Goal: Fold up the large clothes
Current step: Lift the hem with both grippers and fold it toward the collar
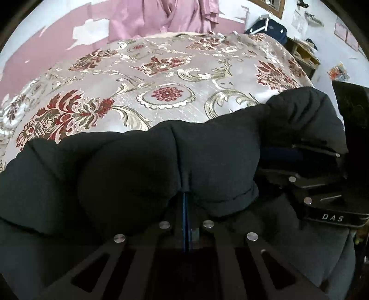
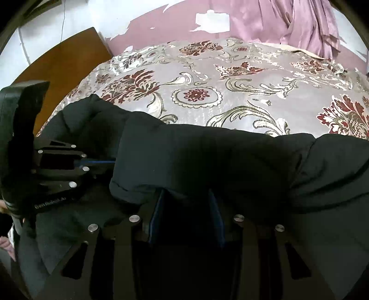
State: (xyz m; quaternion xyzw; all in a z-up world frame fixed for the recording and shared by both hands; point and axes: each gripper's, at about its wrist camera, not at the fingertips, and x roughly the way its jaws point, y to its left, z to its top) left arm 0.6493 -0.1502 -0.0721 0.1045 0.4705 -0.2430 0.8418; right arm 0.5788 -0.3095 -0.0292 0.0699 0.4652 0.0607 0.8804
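Note:
A black padded jacket (image 1: 129, 166) lies across the near part of a bed with a floral cover (image 1: 161, 76). My left gripper (image 1: 185, 196) is shut on a fold of the jacket, its blue pads pressed together under the cloth. In the right wrist view the jacket (image 2: 219, 157) bulges over my right gripper (image 2: 186, 198), whose blue pads stand apart with jacket cloth between them. The left gripper also shows in the right wrist view (image 2: 101, 162) at the left, shut on the jacket. The right gripper shows at the right edge of the left wrist view (image 1: 276, 161).
The floral bed cover (image 2: 230, 92) stretches away beyond the jacket. A pink curtain (image 1: 161, 16) hangs at the far wall. A brown wooden board (image 2: 62, 57) stands at the bed's left. A shelf with clutter (image 1: 302, 53) is at the far right.

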